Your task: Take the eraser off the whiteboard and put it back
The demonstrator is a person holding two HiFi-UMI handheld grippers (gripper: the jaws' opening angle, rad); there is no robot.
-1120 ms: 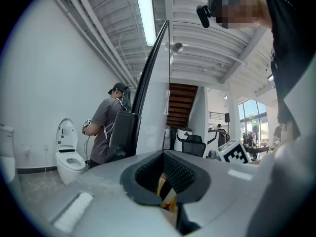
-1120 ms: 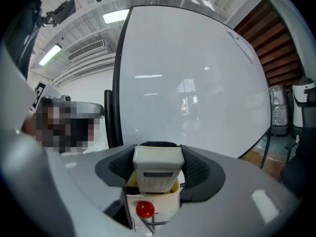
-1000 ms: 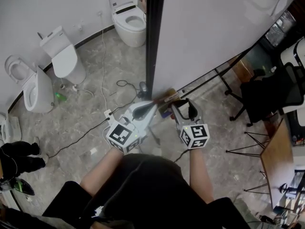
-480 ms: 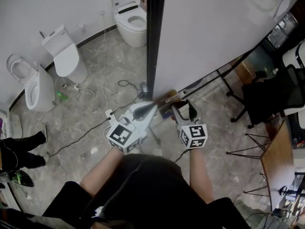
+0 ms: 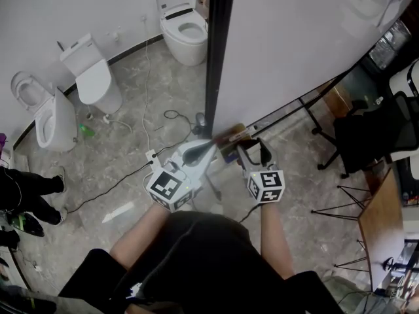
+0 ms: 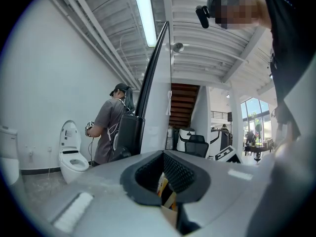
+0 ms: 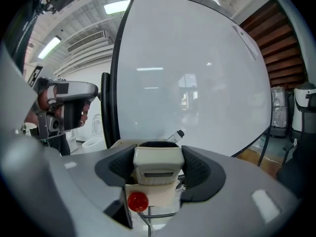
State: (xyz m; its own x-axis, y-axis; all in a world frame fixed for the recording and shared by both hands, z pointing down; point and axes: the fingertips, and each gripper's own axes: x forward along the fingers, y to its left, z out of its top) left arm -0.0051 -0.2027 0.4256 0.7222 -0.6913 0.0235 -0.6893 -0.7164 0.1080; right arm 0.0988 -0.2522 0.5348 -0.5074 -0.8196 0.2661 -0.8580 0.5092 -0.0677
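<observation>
Fingers of the right gripper (image 7: 158, 158) stand wide and are clamped on the eraser (image 7: 157, 166), a cream block that fills the gap from pad to pad. Its dark felt face is turned away from them toward the whiteboard (image 7: 197, 73). Just beyond the fingertips runs the board's pale ledge (image 7: 117, 145), with a marker (image 7: 176, 135) lying on it a little right of the eraser's far end. Whether the felt touches the board cannot be told. A small red round thing (image 7: 138, 201) sits below the eraser, nearer than the fingertips, and what it is stays unclear. The left gripper (image 6: 164, 154) has its fingers closed tip to tip with nothing between them, and they point along the board's dark frame (image 6: 148, 83). The hold looks square, but the eraser's sides appear smooth. A pull at an angle could probably let it twist or slip out between the pads. Setting it back carelessly could knock the marker off the ledge. A hard push might rock the board on its stand, and the idle left fingers, close beside the right ones, could get bumped.
</observation>
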